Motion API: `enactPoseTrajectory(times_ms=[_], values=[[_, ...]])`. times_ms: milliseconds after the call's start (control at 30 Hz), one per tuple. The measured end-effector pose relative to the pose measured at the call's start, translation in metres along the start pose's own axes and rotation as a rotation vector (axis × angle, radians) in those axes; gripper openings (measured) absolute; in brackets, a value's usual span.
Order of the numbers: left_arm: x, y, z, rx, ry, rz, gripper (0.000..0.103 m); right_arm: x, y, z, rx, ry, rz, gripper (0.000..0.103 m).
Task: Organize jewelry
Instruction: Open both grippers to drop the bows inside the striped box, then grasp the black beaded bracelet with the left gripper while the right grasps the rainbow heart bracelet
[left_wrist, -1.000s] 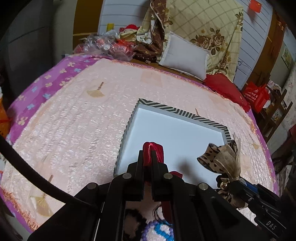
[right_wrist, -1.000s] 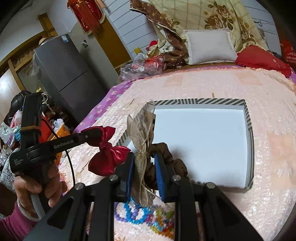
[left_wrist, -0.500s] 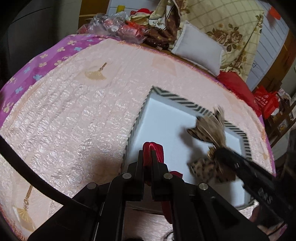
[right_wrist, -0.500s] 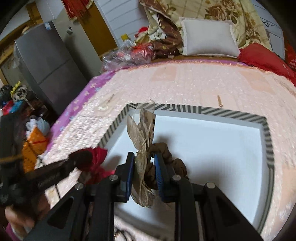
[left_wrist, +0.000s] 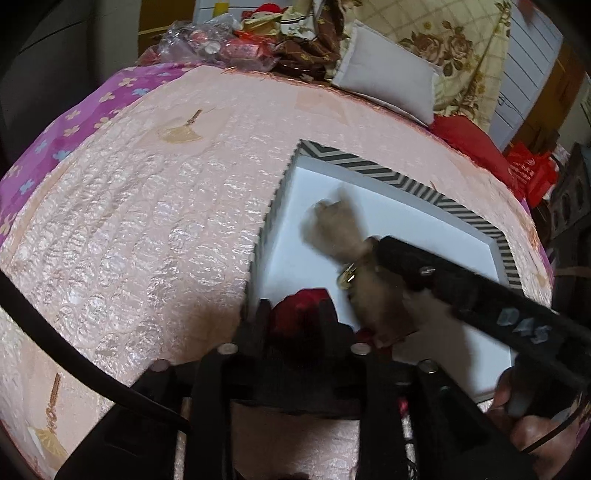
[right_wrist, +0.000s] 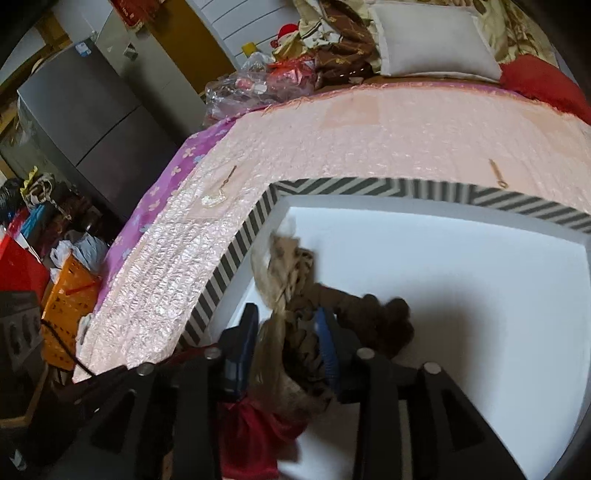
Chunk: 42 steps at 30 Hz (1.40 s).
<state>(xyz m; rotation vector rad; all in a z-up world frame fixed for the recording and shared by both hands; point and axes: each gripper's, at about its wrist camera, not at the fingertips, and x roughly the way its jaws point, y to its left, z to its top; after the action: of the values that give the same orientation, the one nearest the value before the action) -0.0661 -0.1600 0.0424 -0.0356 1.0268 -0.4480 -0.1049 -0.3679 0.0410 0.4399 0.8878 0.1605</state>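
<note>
Could have gone wrong chiefly through tangling: held low over the near left corner of the shallow white box with the black-and-white striped rim (left_wrist: 369, 166), both pieces crowded together, with the red satin bow hair tie (left_wrist: 299, 306) lying just beside, perhaps under, the tail of the brown leopard-print fabric bow scrunchie (right_wrist: 288, 266). Might have dragged one bow out on the other's ribbon, or on a pad, at withdrawal. Seen opening, the left gripper (left_wrist: 293, 314), jaws about half apart, with the red bow loose between them and no pad clearly pressing it. Seen opening too, the right gripper (right_wrist: 286, 325), jaws moderately apart around the leopard bow's knot, the fabric filling most of the gap, so likely to cling to the blue pads. Judged a second risk from placement: red bow so close to the near wall that a slip could have dropped it onto the pink quilted bedspread (left_wrist: 166, 221) instead. Could not tell, through blur, whether either bow had touched the box floor. Found nothing else in the box: bare white floor across the right and far parts.
</note>
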Motion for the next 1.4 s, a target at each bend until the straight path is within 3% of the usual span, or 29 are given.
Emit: enactPoseTrajectory(times_ms=[33,100,367,600,700,1067,1233,1400], values=[[-0.003,-0.001,-0.001,0.003,-0.009,0.003,0.035,-0.007,-0.003,0.0,0.017,-0.009,0.009,0.049],[-0.01,-0.001,-0.002,0.002,-0.034,0.019,0.042,-0.027,-0.009,-0.002,0.048,-0.043,0.04,0.052],[-0.042,-0.003,-0.012,0.019,-0.079,0.048,0.043,-0.101,-0.012,-0.029,-0.008,-0.103,0.007,0.057],[-0.077,-0.016,-0.033,0.06,-0.138,0.091,0.043,-0.152,-0.026,-0.076,0.02,-0.15,-0.038,0.058],[-0.087,-0.021,-0.043,0.068,-0.146,0.099,0.043,-0.17,-0.025,-0.096,-0.019,-0.165,-0.1,0.058],[-0.112,-0.03,-0.081,0.103,-0.165,0.127,0.043,-0.213,-0.03,-0.147,-0.016,-0.173,-0.122,0.06],[-0.115,-0.023,-0.09,0.079,-0.149,0.12,0.043,-0.227,-0.032,-0.159,-0.017,-0.174,-0.129,0.07],[-0.114,-0.01,-0.1,0.036,-0.125,0.114,0.043,-0.224,-0.035,-0.172,-0.029,-0.144,-0.128,0.07]])
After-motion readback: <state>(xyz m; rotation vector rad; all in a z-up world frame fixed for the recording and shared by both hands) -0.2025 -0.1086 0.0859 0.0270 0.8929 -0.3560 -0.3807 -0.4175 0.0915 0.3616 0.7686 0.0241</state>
